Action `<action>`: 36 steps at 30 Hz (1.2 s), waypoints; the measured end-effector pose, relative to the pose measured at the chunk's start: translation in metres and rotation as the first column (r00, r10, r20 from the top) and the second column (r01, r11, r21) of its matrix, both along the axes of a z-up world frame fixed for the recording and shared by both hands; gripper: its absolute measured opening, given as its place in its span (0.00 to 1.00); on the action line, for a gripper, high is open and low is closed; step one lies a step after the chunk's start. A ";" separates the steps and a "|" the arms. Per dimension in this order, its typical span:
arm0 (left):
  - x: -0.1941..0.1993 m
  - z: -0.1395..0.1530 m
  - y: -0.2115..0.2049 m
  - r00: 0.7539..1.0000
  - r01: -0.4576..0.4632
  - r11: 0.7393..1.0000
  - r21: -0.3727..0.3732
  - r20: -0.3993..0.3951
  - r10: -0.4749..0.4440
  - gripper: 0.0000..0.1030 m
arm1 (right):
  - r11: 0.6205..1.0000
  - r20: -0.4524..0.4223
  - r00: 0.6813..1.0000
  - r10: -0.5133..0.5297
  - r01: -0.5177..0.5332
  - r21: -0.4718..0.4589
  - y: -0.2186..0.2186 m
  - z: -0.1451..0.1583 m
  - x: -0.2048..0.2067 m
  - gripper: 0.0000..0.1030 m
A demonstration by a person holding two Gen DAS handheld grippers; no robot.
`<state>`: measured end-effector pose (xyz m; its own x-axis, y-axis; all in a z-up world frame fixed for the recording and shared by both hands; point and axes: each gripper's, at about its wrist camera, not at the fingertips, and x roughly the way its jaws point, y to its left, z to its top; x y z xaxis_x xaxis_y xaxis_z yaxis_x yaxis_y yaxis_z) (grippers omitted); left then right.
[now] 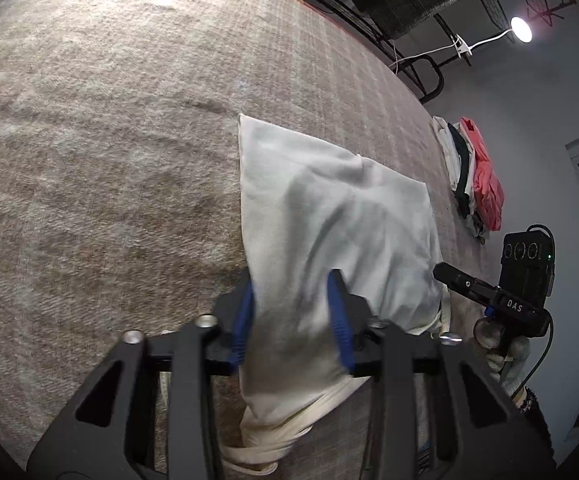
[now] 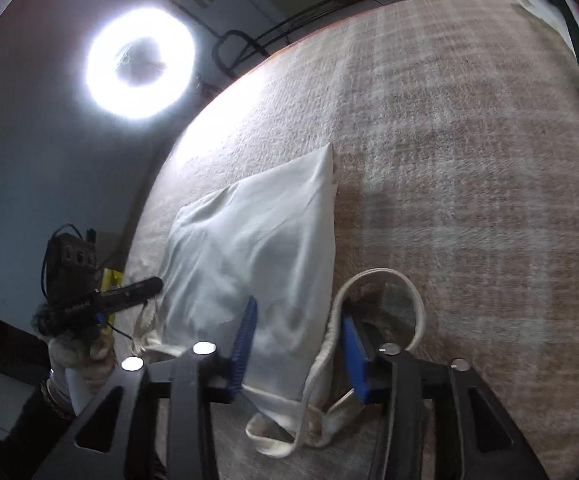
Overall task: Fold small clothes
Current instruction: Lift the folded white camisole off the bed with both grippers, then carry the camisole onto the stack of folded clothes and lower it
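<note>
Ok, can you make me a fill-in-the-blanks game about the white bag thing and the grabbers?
1. The cloth bag lying on the blanket is coloured ____.
2. Both the left hand-held gripper and the right hand-held gripper have finger pads coloured ____.
3. At the edge of the blanket, the pile of clothes has a ____ garment on its outer side.
4. The bright lamp seen from the right wrist is shaped like a ____.

Missing words: white; blue; pink; ring
</note>
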<state>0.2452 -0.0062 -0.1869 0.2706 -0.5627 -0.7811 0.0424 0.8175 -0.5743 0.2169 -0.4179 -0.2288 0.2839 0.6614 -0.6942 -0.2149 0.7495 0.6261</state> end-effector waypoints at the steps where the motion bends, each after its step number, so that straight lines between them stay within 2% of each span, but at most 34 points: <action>1: 0.000 0.000 -0.002 1.000 -0.005 1.000 0.013 0.002 0.005 0.19 | 1.000 -0.005 1.000 -0.009 0.009 0.016 0.000 0.000 -0.003 0.26; 2: 0.000 0.001 -0.005 1.000 -0.010 0.999 0.035 0.010 0.009 0.13 | 1.000 -0.017 1.000 -0.013 0.013 0.019 0.001 -0.003 -0.001 0.18; 5: -0.001 0.011 -0.016 0.999 -0.008 0.997 0.082 0.053 0.004 0.06 | 1.000 -0.010 1.000 -0.023 0.023 -0.012 0.002 0.000 -0.003 0.05; 10: -0.007 0.044 -0.040 0.986 0.017 0.991 0.133 0.163 -0.039 0.05 | 0.990 0.075 0.997 0.010 0.001 -0.144 0.028 0.029 -0.007 0.03; 19: -0.011 0.089 -0.099 0.950 0.106 0.981 0.164 0.273 -0.149 0.05 | 0.982 0.171 0.985 -0.017 0.048 -0.184 0.014 0.078 -0.027 0.02; 27: 0.011 0.123 -0.184 0.903 0.194 0.968 0.159 0.357 -0.239 0.05 | 0.958 0.261 0.960 -0.100 0.163 -0.235 -0.051 0.124 -0.034 0.02; 36: 0.065 0.161 -0.317 0.827 0.272 0.949 0.161 0.464 -0.316 0.05 | 0.894 0.387 0.886 -0.256 0.369 -0.253 -0.173 0.175 -0.021 0.02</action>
<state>0.3098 -0.3233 -0.0254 0.4546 -0.6143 -0.6450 0.5397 0.7660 -0.3492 0.1957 -0.5905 -0.0536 0.6910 0.2639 -0.6729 -0.0903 0.9552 0.2818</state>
